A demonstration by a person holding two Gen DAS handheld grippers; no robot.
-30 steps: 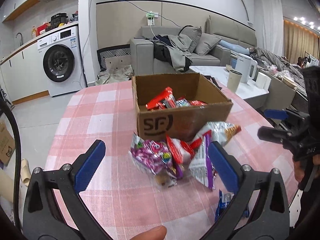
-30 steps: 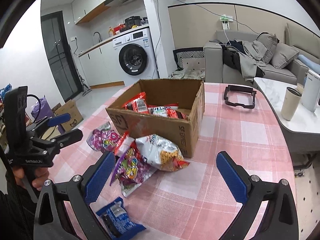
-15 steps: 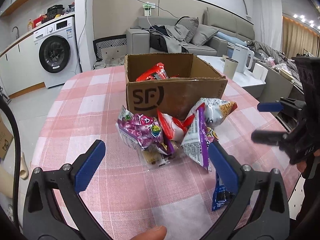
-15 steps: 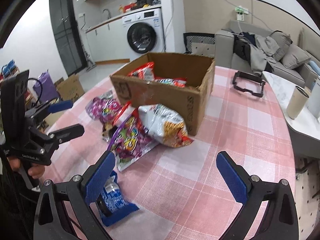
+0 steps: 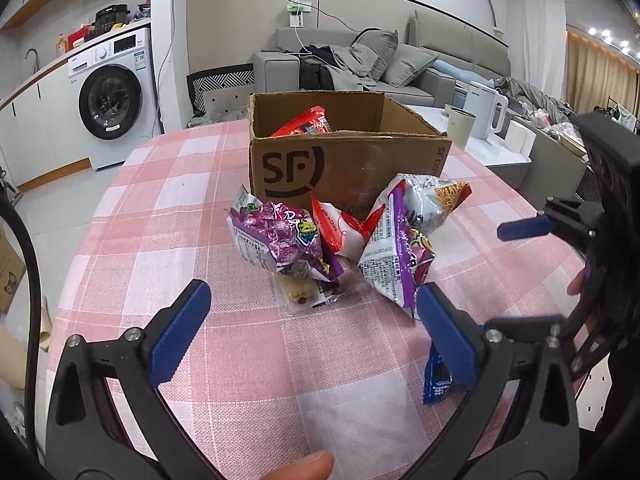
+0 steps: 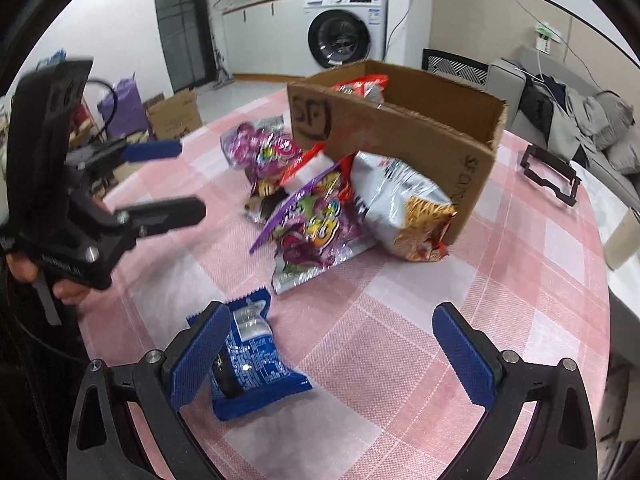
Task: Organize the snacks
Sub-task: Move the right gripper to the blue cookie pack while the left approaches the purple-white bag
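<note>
A cardboard box point(image 5: 352, 164) marked SF holds red snack packs point(image 5: 304, 122) and stands on the pink checked table point(image 5: 160, 248). A pile of snack bags lies before it: a purple bag point(image 5: 276, 236), a red and white pack point(image 5: 340, 228), another purple bag point(image 6: 316, 224) and a silver noodle bag point(image 6: 404, 204). A blue packet point(image 6: 252, 356) lies apart, by my right gripper's left finger. My left gripper point(image 5: 312, 336) is open and empty, just short of the pile. My right gripper point(image 6: 332, 356) is open and empty, and also shows in the left wrist view point(image 5: 528, 272).
A black plastic frame point(image 6: 552, 172) lies on the table beyond the box. A washing machine point(image 5: 112, 96), a sofa point(image 5: 360, 64) and a side table with a kettle point(image 5: 484, 108) stand behind. The table edge runs close on the right.
Both grippers have dropped lower and closer to the table. The snack pile and the blue packet now sit nearer in both views. Nothing was picked up.
</note>
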